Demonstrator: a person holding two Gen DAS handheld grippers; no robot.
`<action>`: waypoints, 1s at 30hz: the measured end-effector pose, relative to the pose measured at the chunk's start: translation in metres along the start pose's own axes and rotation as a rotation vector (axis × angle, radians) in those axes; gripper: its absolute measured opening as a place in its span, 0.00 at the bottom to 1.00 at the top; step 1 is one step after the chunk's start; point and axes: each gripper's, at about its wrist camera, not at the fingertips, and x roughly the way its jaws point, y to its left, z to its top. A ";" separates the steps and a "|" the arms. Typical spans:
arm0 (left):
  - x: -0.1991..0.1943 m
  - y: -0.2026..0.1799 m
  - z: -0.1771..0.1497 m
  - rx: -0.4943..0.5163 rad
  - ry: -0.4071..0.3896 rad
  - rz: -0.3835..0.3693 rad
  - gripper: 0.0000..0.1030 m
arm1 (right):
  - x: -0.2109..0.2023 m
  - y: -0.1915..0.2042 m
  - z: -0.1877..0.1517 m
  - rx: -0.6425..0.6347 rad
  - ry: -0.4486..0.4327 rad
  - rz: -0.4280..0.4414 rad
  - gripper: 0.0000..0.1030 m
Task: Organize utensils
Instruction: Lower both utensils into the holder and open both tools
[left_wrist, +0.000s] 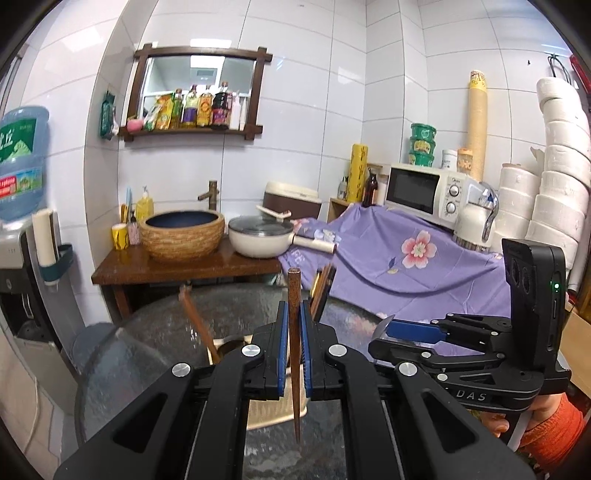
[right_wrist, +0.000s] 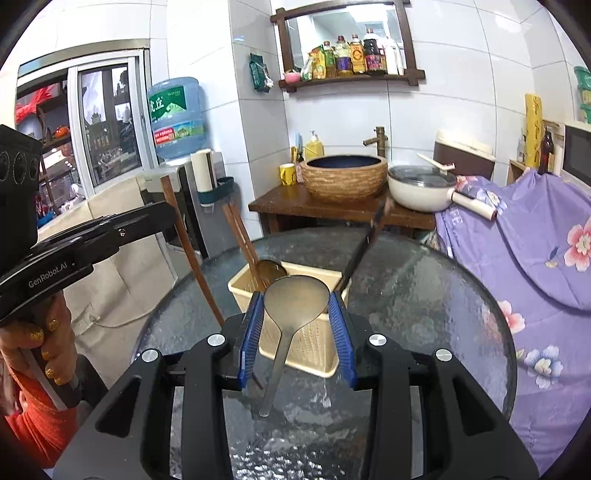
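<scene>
My left gripper (left_wrist: 294, 325) is clamped on a stiff, light chopstick (left_wrist: 294, 295) at its middle, and my right gripper (right_wrist: 296, 314) pinches the slippery metal spoon (right_wrist: 295, 301) by its bowl, which I judge can slide.

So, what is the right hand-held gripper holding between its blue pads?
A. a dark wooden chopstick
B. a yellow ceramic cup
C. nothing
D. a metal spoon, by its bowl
D: in the right wrist view the right hand-held gripper has its blue pads against both sides of the metal spoon's bowl, handle hanging down.
</scene>
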 end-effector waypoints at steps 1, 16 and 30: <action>-0.001 0.000 0.006 0.004 -0.008 0.001 0.06 | -0.001 0.001 0.007 -0.004 -0.008 0.002 0.36; 0.017 0.018 0.093 0.014 -0.091 0.139 0.06 | 0.018 -0.002 0.107 -0.018 -0.118 -0.087 0.36; 0.084 0.045 0.028 -0.035 0.065 0.163 0.06 | 0.100 -0.008 0.028 -0.047 -0.035 -0.160 0.36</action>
